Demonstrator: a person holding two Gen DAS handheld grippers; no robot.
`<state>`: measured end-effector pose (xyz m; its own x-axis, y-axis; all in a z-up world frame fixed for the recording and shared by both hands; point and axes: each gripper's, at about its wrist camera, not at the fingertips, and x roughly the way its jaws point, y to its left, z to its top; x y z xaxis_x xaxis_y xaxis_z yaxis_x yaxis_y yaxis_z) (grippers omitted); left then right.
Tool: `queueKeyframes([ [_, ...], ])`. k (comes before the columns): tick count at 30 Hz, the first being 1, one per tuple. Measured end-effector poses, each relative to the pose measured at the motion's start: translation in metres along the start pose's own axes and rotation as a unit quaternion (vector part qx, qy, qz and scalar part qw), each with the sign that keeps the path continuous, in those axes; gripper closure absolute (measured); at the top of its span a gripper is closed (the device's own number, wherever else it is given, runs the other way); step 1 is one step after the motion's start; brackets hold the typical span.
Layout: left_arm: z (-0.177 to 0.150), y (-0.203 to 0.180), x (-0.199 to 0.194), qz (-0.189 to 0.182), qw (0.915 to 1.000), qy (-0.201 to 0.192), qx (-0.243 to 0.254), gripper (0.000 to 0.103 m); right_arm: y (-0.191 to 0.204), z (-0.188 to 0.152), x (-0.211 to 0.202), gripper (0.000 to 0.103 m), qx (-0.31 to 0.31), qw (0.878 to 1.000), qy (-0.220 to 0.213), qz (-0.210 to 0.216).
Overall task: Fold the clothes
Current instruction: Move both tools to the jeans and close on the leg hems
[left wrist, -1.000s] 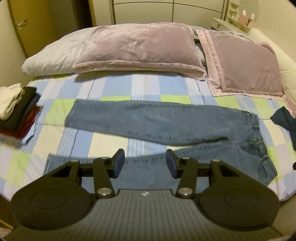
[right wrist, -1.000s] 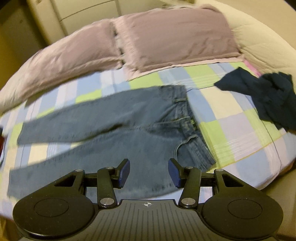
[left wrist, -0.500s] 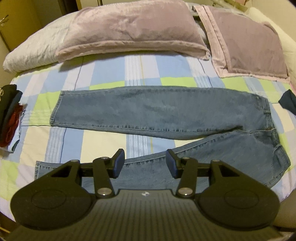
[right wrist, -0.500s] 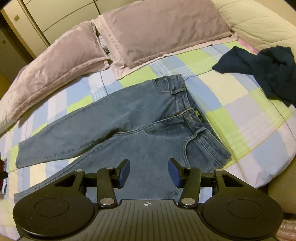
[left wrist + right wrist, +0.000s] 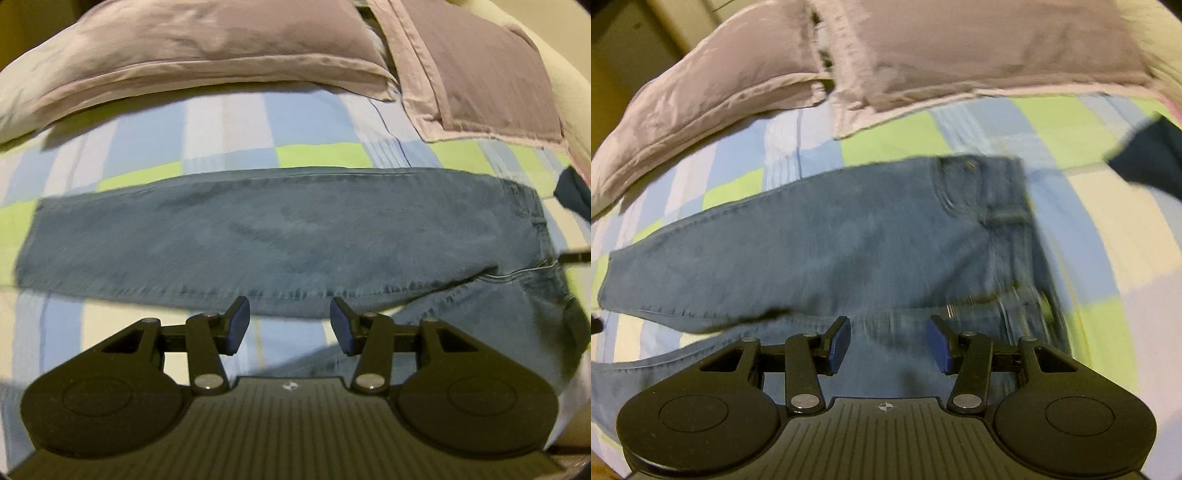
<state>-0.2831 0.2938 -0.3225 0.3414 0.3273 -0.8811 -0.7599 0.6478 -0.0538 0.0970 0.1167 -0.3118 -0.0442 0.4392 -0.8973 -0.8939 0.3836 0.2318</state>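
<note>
Left hand-held gripper point(image 5: 289, 325) and right hand-held gripper point(image 5: 888, 345) held apart, empty, above jeans point(image 5: 258, 236) spread on bed point(image 5: 229, 129).

The left gripper point(image 5: 290, 325) points steeply downward, its two blue-padded fingers point(image 5: 236, 326) standing apart with nothing pinched between them. The right gripper point(image 5: 888, 345) is tilted down likewise, jaws parted about as wide, its blue pads point(image 5: 839, 345) gripping nothing.
</note>
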Motion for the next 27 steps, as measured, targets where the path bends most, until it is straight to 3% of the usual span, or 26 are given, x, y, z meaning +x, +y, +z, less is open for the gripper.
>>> queueKeyframes([
  [7, 0.043, -0.014, 0.087, -0.025, 0.9954, -0.006, 0.092, 0.06, -0.015, 0.063, 0.079, 0.054, -0.121, 0.992, 0.007, 0.027],
  [13, 0.084, -0.012, 0.136, -0.032, 0.9826, -0.008, 0.183, 0.06, -0.024, 0.121, 0.127, 0.054, -0.216, 0.975, -0.004, 0.049],
  [18, 0.112, -0.001, 0.166, -0.041, 0.9708, -0.011, 0.236, 0.06, -0.025, 0.158, 0.161, 0.054, -0.293, 0.954, 0.019, 0.058],
  [25, 0.13, 0.021, 0.2, -0.082, 0.9511, 0.047, 0.294, 0.055, -0.037, 0.18, 0.186, 0.054, -0.308, 0.942, 0.081, 0.103],
  [27, 0.131, 0.028, 0.203, -0.1, 0.9483, 0.059, 0.295, 0.06, -0.039, 0.18, 0.187, 0.054, -0.308, 0.941, 0.087, 0.107],
])
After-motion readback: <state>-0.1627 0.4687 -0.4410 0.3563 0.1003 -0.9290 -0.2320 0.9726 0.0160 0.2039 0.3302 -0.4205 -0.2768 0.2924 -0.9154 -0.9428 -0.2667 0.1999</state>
